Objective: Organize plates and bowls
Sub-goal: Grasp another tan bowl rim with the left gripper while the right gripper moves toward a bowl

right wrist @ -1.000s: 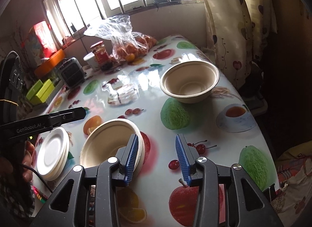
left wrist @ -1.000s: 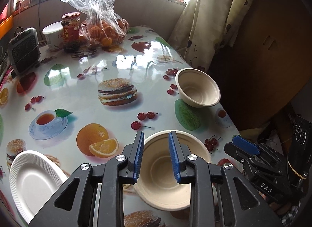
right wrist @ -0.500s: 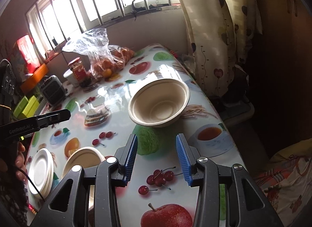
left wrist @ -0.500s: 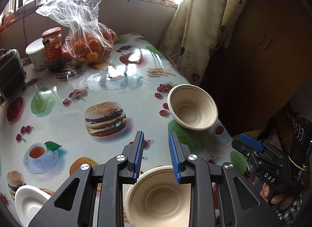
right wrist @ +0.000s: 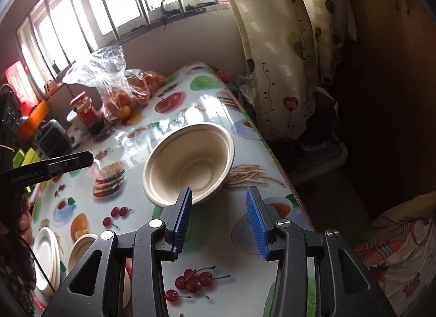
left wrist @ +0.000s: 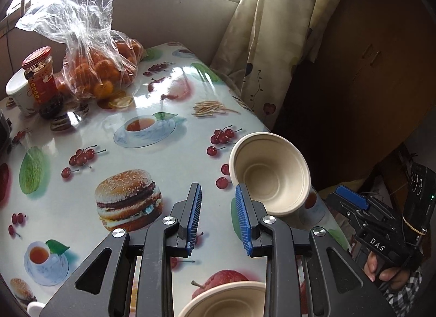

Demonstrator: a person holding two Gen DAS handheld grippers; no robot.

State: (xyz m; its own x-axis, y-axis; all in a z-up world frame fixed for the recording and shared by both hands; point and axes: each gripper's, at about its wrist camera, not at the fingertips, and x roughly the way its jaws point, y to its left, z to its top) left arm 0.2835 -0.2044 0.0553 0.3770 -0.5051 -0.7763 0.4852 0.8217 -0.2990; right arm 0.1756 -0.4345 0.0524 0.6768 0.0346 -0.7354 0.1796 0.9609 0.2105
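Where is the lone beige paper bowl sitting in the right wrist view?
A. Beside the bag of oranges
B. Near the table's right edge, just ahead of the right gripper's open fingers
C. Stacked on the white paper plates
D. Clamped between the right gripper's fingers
B. The beige paper bowl rests upright on the fruit-print tablecloth near its right edge, ahead of the right gripper, whose blue-padded jaws stand apart with nothing between them.
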